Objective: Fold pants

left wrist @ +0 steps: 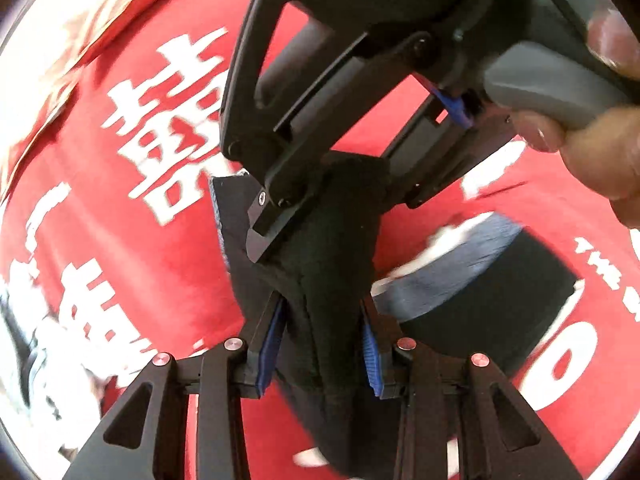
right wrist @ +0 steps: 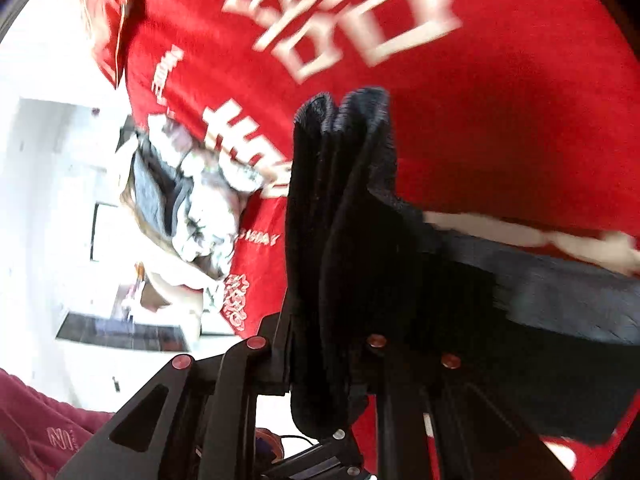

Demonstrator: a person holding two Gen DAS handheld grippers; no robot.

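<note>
The black pants (left wrist: 332,264) hang bunched above a red cloth. My left gripper (left wrist: 322,344) is shut on a fold of the pants, its blue pads (left wrist: 272,340) pressing the fabric from both sides. My right gripper (left wrist: 320,196) comes in from above in the left wrist view and is shut on the same bunch of cloth just past my left one. In the right wrist view the pants (right wrist: 344,232) fill the space between the right gripper's (right wrist: 328,352) fingers, and a leg trails off to the right (right wrist: 540,300).
A red cloth with white lettering (left wrist: 120,160) covers the table (right wrist: 500,100). A pile of other clothes (right wrist: 192,200) lies at its edge by a white floor. A hand (left wrist: 600,152) holds the right gripper's handle.
</note>
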